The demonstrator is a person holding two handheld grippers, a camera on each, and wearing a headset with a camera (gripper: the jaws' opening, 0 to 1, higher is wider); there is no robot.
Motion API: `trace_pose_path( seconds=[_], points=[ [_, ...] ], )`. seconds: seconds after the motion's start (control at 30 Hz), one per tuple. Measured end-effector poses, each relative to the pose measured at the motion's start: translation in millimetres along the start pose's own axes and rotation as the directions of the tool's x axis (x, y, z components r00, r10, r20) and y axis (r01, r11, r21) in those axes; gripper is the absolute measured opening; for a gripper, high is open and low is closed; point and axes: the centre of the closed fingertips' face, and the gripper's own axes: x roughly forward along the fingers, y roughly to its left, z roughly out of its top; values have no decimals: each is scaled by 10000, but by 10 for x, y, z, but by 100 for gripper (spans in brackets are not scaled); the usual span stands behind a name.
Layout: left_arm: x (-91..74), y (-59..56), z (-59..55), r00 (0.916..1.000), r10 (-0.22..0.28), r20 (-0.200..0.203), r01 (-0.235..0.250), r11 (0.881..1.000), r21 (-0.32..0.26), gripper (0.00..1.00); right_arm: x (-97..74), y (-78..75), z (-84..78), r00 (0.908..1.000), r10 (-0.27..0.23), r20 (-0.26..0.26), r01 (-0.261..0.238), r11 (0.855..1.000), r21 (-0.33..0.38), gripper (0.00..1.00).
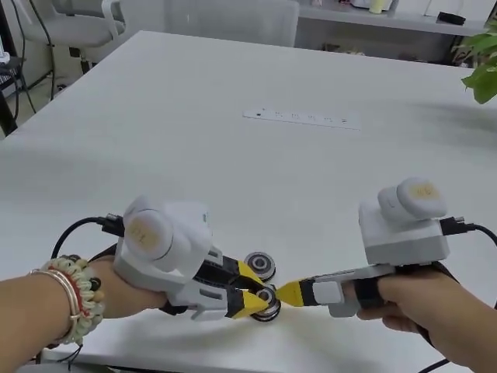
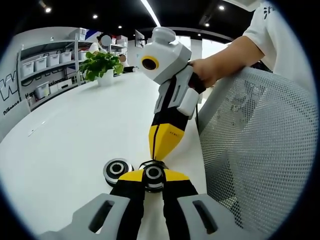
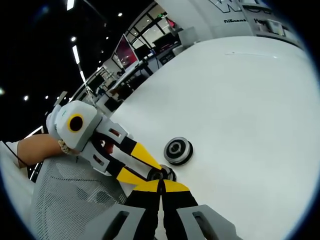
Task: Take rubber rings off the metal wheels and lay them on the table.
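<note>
- The left hand-held gripper [image 2: 153, 176] was closed to the width of the held wheel [image 2: 153, 173], with one yellow jaw on each side of it.
- The held wheel sat on the white counter [image 1: 233, 155] near its front edge.
- The right hand-held gripper [image 3: 160, 185] had its jaws pressed together, and their tip touched the held wheel's rim opposite the left one. Whether it pinched any rubber could not be told.
- Small print on the right hand-held gripper's yellow jaw was too small to read.
- The free wheel [image 1: 258, 264] lay flat just beside the held one, apart from both tools, with its dark rubber ring [image 2: 106, 172] on.
- Further back, a socket strip [image 1: 299, 118] was set into the counter.
- A potted plant [image 2: 100, 65] stood at the far edge.
- Large wall lettering [image 2: 10, 86] began with "W"; the rest was cut off.
</note>
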Motion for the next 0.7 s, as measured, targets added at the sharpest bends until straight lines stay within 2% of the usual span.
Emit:
trace_pose_path(
  seconds=[0.2,0.23,0.27,0.3,0.37,0.4,0.43,0.7],
  points=[
    [0,1,-1,10000,13,2,-13,10000,6,7,15,72,24,9997,240,71,-239,9996,-134,0],
    [0,1,0,10000,19,3,-19,10000,7,7,19,89,61,9995,213,253,-201,9986,-480,0],
    [1,1,0,10000,23,0,-23,10000,5,7,19,138,152,9965,405,726,-363,9977,-576,0],
    [1,1,1,10000,29,0,-29,10000,9,7,2,160,175,9957,460,804,-423,9980,-467,0],
    [4,1,2,10000,43,0,-43,10000,-9,7,1,138,163,9974,331,647,-302,9985,-458,0],
    [5,1,3,10000,41,-1,-41,10000,-5,7,8,58,114,9989,-69,458,102,9974,-719,0],
    [5,1,3,10000,43,3,-43,10000,-13,7,17,19,62,9995,-210,223,224,9977,-645,0],
    [12,-21,12,10000,-2,-32,2,10000,-89,8,27,24,37,9997,-177,164,186,9982,-566,0]
  ],
)
